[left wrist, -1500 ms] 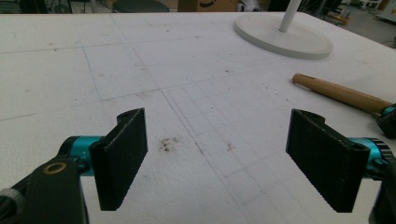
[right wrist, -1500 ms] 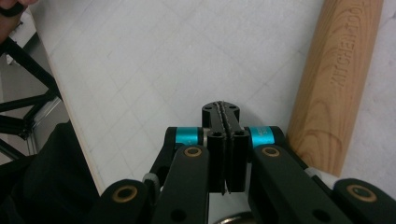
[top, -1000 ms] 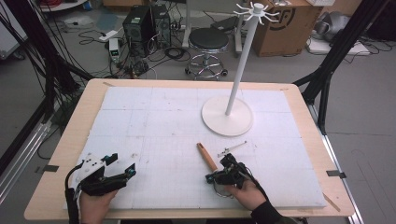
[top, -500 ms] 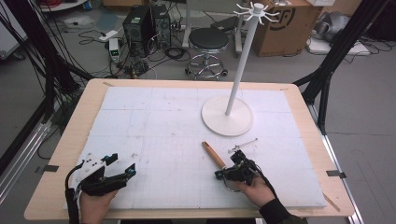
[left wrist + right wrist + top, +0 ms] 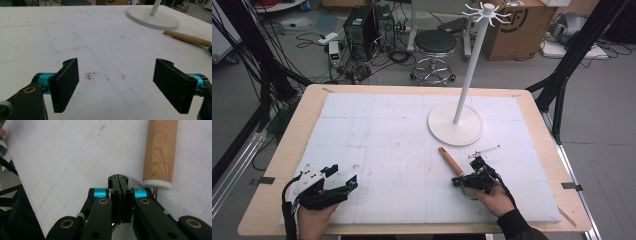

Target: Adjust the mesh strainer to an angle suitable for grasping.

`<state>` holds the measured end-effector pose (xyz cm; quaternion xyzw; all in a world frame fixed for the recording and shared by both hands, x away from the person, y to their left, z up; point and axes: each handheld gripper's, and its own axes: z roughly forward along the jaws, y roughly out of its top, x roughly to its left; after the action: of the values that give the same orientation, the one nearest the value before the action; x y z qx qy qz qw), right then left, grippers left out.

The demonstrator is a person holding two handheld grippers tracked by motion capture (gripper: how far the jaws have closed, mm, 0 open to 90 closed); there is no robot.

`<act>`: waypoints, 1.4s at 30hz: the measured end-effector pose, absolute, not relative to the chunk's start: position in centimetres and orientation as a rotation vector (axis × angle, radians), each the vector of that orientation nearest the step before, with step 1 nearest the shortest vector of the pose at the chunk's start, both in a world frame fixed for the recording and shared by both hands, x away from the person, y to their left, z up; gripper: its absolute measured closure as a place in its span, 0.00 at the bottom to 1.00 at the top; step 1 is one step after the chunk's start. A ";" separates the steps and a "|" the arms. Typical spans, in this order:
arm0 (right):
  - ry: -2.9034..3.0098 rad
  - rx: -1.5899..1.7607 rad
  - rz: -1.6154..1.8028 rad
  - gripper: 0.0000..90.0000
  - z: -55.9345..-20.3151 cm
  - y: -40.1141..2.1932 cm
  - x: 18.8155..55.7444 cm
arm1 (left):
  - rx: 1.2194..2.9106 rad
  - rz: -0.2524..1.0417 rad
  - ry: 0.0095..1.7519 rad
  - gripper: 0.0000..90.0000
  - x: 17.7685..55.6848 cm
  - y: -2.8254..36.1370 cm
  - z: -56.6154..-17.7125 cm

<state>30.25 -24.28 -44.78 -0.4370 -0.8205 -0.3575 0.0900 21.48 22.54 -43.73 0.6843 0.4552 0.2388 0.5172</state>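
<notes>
Surroundings: grey floor beyond the worktop (image 5: pixel 277 165), with a black stool (image 5: pixel 435 44), a computer tower (image 5: pixel 362 25), a cardboard box (image 5: pixel 524 30) and loose cables.
Worktop: light wood, mostly covered by a white gridded foam mat (image 5: pixel 387 135).
Stand: white pole on a round white base (image 5: pixel 455 125), right of centre toward the far edge, its top ringed with small hooks.
Wooden handle: a round wooden utensil handle (image 5: pixel 451 161) lies on the mat just in front of the stand's base, toward the near right; in the right gripper view its white-capped end (image 5: pixel 157 183) sits just beside the fingers, with a thin metal stem below it.
Right gripper (image 5: pixel 467 180): near the near edge, right of centre, fingers (image 5: pixel 116 195) pressed fully together with only a thin seam between them; whether anything is pinched there cannot be told.
Left gripper (image 5: pixel 343 184): near the near-left corner, low over the mat, fingers (image 5: pixel 65 83) spread wide, bare mat between them.
Small metal piece: a thin silvery item (image 5: pixel 484 150) lies just right of the handle, too small to identify.
</notes>
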 end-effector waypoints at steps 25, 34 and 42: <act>-2.386 -1.438 -1.116 0.99 -45.0 -27.7 31.4 | 1.648 0.573 1.094 0.24 21.5 22.5 -43.8; -2.397 -1.467 -1.129 1.00 -45.0 -27.8 31.4 | 1.650 0.574 1.091 0.24 21.5 22.5 -43.8; -2.398 -1.477 -1.142 1.00 -45.1 -27.9 31.5 | 1.650 0.573 1.093 0.24 21.5 22.5 -43.8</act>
<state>31.45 -27.92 -45.06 -0.4855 -0.7879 -0.3752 0.0513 21.52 22.53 -43.82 0.6865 0.4550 0.2386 0.5145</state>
